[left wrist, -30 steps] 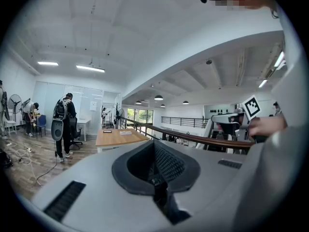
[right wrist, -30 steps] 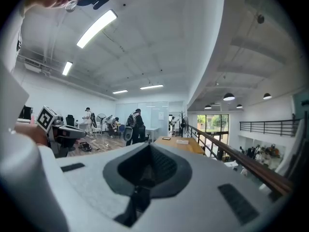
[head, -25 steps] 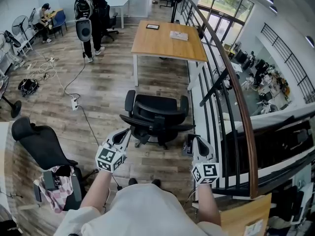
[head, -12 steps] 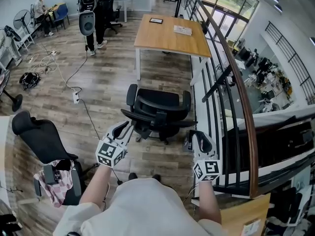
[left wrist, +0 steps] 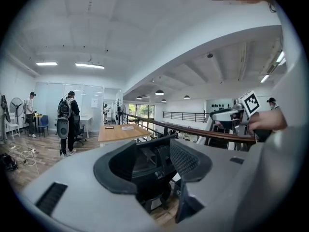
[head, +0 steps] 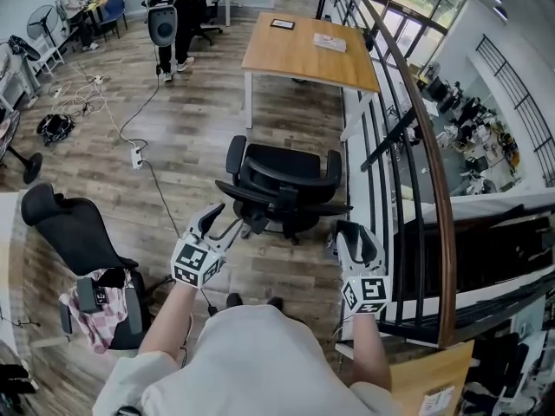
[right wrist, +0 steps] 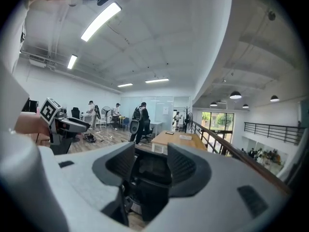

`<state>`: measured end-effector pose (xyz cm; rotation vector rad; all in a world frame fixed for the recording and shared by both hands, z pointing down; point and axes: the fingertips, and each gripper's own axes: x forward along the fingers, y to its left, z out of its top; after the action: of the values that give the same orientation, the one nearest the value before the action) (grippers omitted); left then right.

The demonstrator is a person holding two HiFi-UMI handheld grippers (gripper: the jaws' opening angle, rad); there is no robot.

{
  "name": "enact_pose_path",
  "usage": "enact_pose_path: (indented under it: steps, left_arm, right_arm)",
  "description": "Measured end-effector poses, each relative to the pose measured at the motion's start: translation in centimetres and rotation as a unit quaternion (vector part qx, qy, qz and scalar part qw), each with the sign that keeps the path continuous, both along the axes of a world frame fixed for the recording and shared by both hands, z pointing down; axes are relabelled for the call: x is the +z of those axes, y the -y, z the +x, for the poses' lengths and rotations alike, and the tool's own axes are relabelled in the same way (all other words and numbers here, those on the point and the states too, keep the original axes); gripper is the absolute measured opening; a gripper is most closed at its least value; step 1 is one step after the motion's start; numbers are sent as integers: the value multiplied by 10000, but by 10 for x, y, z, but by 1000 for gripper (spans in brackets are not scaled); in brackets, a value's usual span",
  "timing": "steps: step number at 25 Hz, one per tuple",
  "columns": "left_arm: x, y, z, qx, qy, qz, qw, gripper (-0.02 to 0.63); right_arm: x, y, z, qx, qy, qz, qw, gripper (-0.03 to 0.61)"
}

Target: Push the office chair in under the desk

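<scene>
The black office chair (head: 282,189) stands on the wood floor with its back toward me, well short of the wooden desk (head: 312,55) beyond it. My left gripper (head: 221,220) hovers just short of the chair's left rear. The right gripper (head: 358,237) is by its right rear beside the railing. Neither touches the chair. Both have just been opening and now stand open with nothing between their fingers. In the left gripper view the chair (left wrist: 153,190) shows beyond the left gripper's (left wrist: 153,164) spread jaws. The right gripper view frames the chair (right wrist: 147,190) the same way.
A second black chair (head: 78,250) draped with pink cloth stands at my left. A dark metal railing (head: 416,172) runs along the right, close to the chair and desk. A cable and power strip (head: 136,156) lie on the floor at left. People (head: 166,7) stand far back.
Both grippers' jaws have gone from shut to wide open. The hands stay in about the same place behind the chair, and the chair has not moved.
</scene>
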<state>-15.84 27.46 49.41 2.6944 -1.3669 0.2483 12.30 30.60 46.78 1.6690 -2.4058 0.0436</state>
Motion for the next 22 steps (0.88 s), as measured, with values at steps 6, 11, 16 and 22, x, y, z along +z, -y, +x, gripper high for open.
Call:
enact_pose_path:
  steps: [6, 11, 16, 22]
  left_arm:
    - [13, 5, 3, 67, 255, -93, 9996, 210]
    - [30, 13, 4, 147, 743, -124, 9971, 210]
    - [49, 25, 8, 367, 1281, -127, 9910, 210]
    - [91, 46, 12, 602, 2176, -160, 9740, 210]
  right_arm:
    - [15, 7, -1, -97, -350, -205, 9991, 196]
    - [30, 17, -1, -252, -769, -364, 9961, 196]
    - [52, 30, 0, -462, -1285, -605, 9888, 196]
    - [95, 48, -4, -902, -2104, -944, 9688, 196]
